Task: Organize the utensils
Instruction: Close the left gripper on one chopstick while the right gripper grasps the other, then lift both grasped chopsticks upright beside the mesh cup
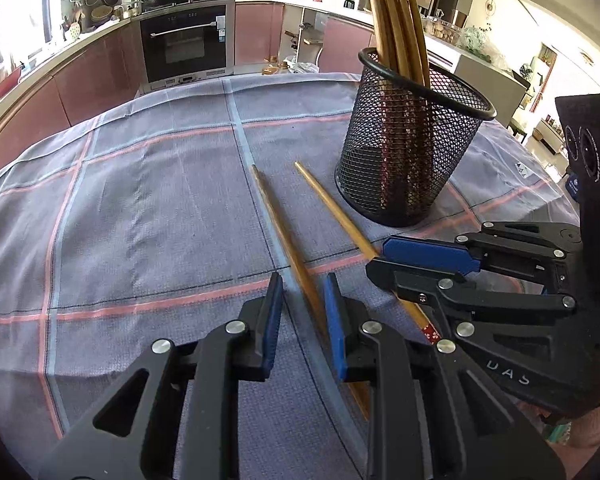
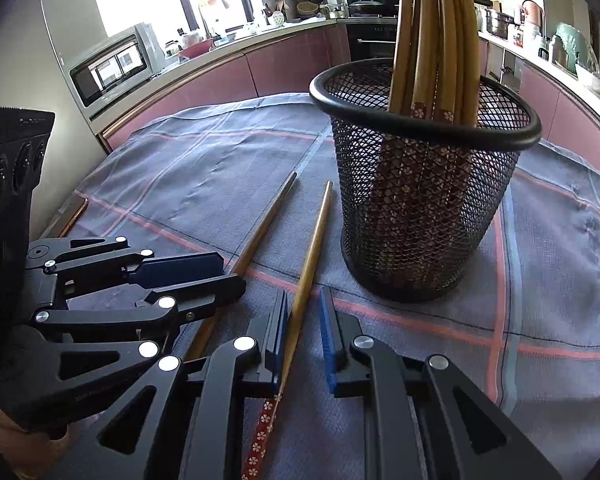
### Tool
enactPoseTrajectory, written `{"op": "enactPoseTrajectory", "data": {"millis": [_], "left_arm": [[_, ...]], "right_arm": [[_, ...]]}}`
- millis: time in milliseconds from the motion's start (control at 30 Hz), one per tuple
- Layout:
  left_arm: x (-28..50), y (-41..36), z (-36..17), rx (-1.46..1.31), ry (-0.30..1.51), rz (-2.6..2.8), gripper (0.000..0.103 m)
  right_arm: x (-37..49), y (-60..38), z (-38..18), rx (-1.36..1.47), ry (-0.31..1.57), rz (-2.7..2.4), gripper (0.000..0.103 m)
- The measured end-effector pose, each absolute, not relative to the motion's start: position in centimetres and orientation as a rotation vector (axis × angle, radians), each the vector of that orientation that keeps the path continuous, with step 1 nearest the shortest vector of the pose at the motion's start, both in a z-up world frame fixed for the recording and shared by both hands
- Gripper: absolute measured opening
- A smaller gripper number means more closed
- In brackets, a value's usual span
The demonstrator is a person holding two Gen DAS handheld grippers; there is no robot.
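Note:
Two wooden chopsticks lie side by side on the checked cloth. My left gripper [image 1: 302, 286] is open, its jaws on either side of the left chopstick [image 1: 278, 224]. My right gripper [image 2: 304, 304] is open, its jaws on either side of the right chopstick [image 2: 310, 256], whose red flowered end lies between the fingers. The right gripper also shows in the left wrist view [image 1: 384, 256], over the right chopstick [image 1: 332, 208]. The left gripper shows in the right wrist view [image 2: 228, 272], over the left chopstick [image 2: 260, 232]. A black mesh holder [image 1: 412, 148] [image 2: 420, 208] holds several upright chopsticks [image 2: 436, 36].
The table is covered with a grey-blue cloth with pink lines [image 1: 140, 208]. Kitchen counters, an oven [image 1: 184, 40] and a microwave [image 2: 112, 64] stand beyond the table's edge.

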State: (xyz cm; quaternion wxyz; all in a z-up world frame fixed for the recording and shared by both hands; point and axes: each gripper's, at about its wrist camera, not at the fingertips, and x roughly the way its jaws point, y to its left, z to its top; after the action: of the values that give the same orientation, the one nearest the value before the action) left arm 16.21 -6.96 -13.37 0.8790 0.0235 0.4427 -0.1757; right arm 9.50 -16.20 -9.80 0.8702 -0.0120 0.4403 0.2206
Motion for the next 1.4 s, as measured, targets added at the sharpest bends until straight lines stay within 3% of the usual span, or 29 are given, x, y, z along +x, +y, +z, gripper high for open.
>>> {"op": "enactPoseTrajectory", "data": {"millis": [167,533,1400], "left_arm": [[16.5,-7.1,-13.5,0.039,0.922,-0.364,0.014],[15.8,-6.9,-13.6,-0.010,0.920,-0.345,0.009],[14.9,-7.1,-13.8,0.022,0.931,-0.373,0.008]], "right_arm": [[9.6,-16.5,-9.9,-0.002,0.922,0.460,0.012],[9.5,-18.2,-9.6,0.093,0.917,0.459,0.006],[8.7,-16.0,-10.1,0.033,0.938,0.523,0.006]]}}
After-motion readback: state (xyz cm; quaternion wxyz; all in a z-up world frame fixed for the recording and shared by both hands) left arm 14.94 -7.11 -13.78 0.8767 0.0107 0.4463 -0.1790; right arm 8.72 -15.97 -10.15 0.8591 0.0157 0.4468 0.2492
